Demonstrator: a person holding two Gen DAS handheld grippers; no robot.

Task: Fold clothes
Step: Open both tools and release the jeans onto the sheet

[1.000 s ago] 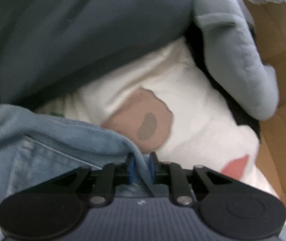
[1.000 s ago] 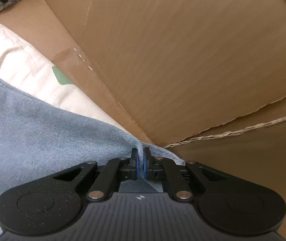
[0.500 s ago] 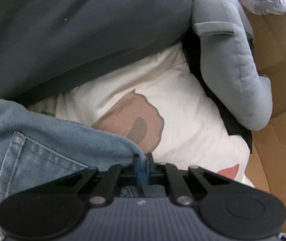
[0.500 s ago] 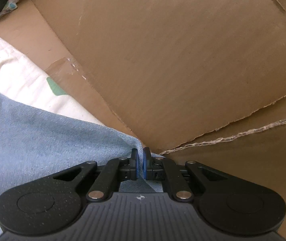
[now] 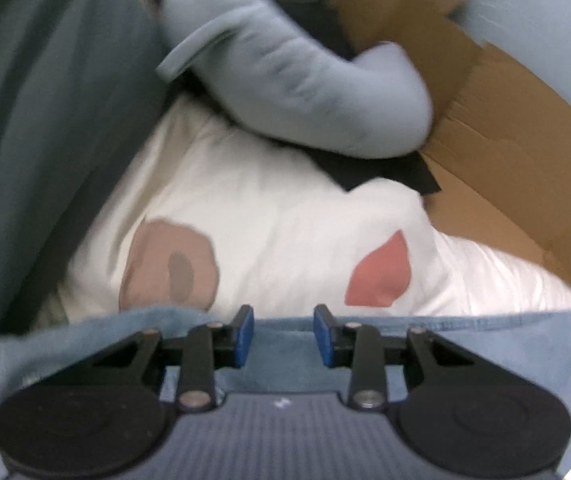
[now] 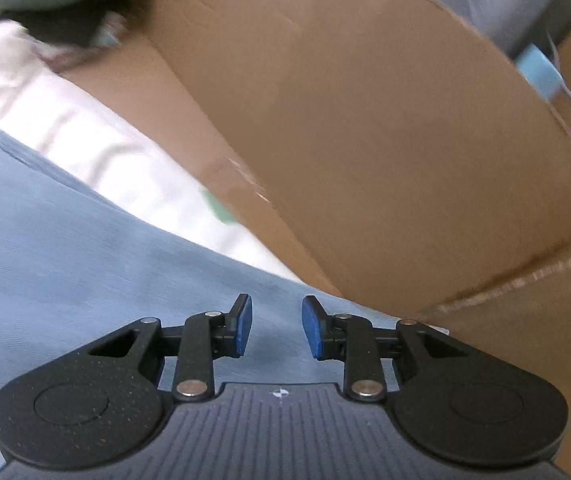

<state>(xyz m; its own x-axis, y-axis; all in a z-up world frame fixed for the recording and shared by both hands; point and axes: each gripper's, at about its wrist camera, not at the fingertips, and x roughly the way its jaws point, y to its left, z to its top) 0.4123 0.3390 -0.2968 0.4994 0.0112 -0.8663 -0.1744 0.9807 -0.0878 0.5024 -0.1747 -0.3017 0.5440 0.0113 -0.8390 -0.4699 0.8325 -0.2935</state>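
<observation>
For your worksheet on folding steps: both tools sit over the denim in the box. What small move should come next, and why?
Probably lift both tools clear. The left tool and right tool are opening, pads apart and not pressing the denim garment, which lies on the white printed cloth inside the cardboard box. It looks placed already.

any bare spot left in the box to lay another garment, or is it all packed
Free: the white printed cloth between the jeans and the grey sleeve. The box's cardboard wall is bare too, but slanted. Crowded: dark green garment at left, sleeve on top. Both left gripper and right gripper are opening above the denim.
</observation>
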